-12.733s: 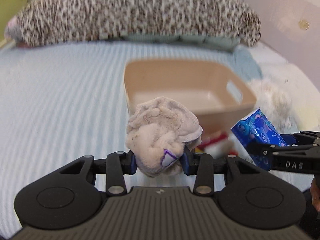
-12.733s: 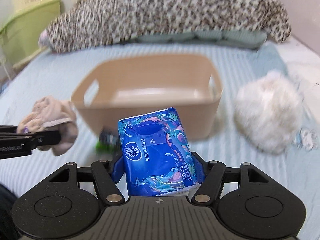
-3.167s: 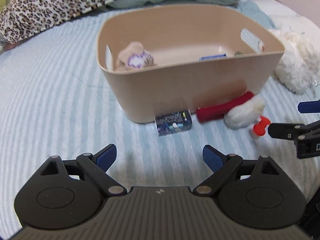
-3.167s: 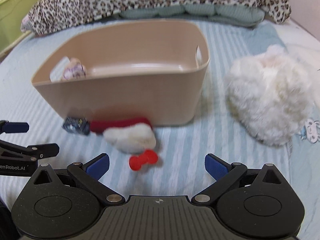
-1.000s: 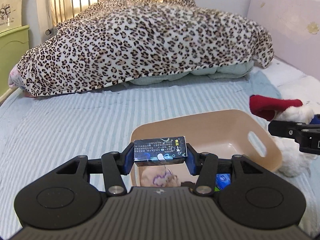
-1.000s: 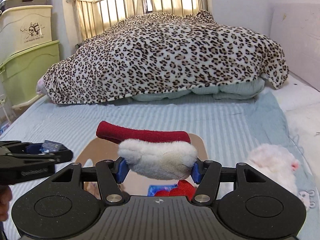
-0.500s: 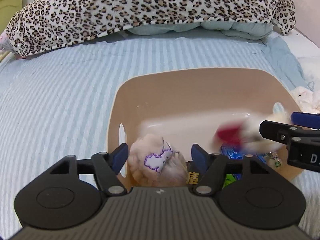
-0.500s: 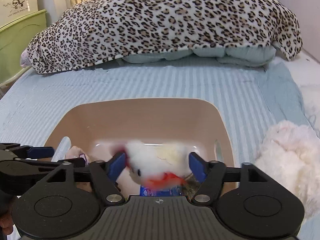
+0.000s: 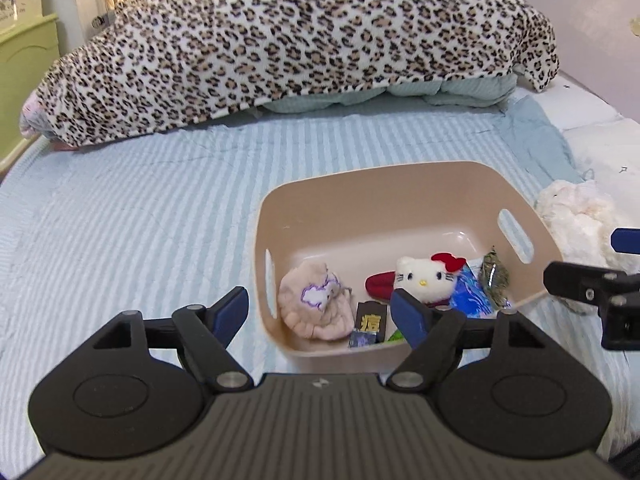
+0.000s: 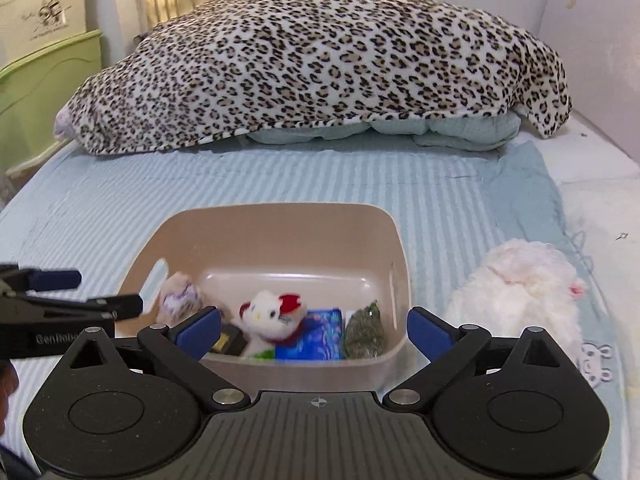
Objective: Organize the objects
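A beige plastic bin (image 9: 380,184) (image 10: 280,220) stands on the striped bed. Inside lie a pink rolled cloth (image 9: 312,300) (image 10: 178,296), a white cat plush with a red bow (image 9: 424,280) (image 10: 272,316), a dark small box (image 9: 370,324) (image 10: 230,342), a blue tissue pack (image 9: 468,292) (image 10: 316,340) and a green-brown packet (image 9: 494,276) (image 10: 364,332). My left gripper (image 9: 320,312) is open and empty above the bin's near left corner. My right gripper (image 10: 314,328) is open and empty above the bin's near edge.
A fluffy white plush (image 9: 576,220) (image 10: 520,292) lies right of the bin. A leopard-print blanket (image 9: 300,40) (image 10: 328,60) is heaped at the far end of the bed. Green drawers (image 10: 44,92) stand at the left. A wall panel (image 9: 580,20) borders the right.
Both grippers have opened and let go: the small box and the cat plush now lie in the bin. Both grippers have pulled back and up from the bin.
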{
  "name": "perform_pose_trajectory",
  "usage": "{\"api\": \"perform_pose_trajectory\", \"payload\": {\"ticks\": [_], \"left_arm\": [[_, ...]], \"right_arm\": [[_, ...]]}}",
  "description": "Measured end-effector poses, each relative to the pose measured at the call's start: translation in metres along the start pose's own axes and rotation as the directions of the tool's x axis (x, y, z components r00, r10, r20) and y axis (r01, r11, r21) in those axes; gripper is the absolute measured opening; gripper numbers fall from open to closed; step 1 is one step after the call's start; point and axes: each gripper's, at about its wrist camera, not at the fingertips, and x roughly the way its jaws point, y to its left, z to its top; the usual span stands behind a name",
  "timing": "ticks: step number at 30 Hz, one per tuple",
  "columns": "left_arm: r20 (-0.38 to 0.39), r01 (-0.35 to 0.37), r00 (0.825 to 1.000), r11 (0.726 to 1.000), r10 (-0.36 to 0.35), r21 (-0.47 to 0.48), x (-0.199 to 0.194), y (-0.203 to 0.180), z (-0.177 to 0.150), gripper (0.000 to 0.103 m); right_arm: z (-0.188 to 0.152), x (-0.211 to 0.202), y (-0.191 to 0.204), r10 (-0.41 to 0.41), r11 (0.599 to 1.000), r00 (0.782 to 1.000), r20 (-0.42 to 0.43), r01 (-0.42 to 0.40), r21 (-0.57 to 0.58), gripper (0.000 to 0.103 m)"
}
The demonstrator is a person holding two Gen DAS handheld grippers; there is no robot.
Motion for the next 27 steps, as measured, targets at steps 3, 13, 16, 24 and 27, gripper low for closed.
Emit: {"api": "perform_pose_trajectory", "payload": {"ticks": [3,13,16,24,27], "left_arm": [[0.017,0.003,1.000,1.000,-0.003,0.001,-0.023,0.000,-0.009,0.079],[0.053,0.034,0.998,0.999,-0.033,-0.006,-0.087,-0.005,-0.045,0.079],[0.058,0.042,0.997,0.999,-0.043,0.012,-0.103,-0.009,-0.057,0.079],[0.066,0.073,0.995,0.997,-0.074,0.012,-0.140,-0.016,-0.090,0.079],[0.076,0.062,0.995,0.998,-0.062,0.011,-0.152,-0.017,-0.103,0.079]], "right_arm": [[-0.010,-0.023,0.005,0.010,1.000,1.000,0.006,-0.010,-0.007,0.101],[-0.045,-0.088,0.016,0.026,0.999,0.998,0.056,-0.024,-0.032,0.103],[-0.057,-0.103,0.020,0.025,0.999,0.998,0.066,-0.023,-0.033,0.103],[-0.090,-0.133,0.021,0.048,0.999,0.997,0.060,-0.049,0.009,0.103],[-0.101,-0.140,0.022,0.054,0.999,0.997,0.050,-0.054,0.007,0.103]]}}
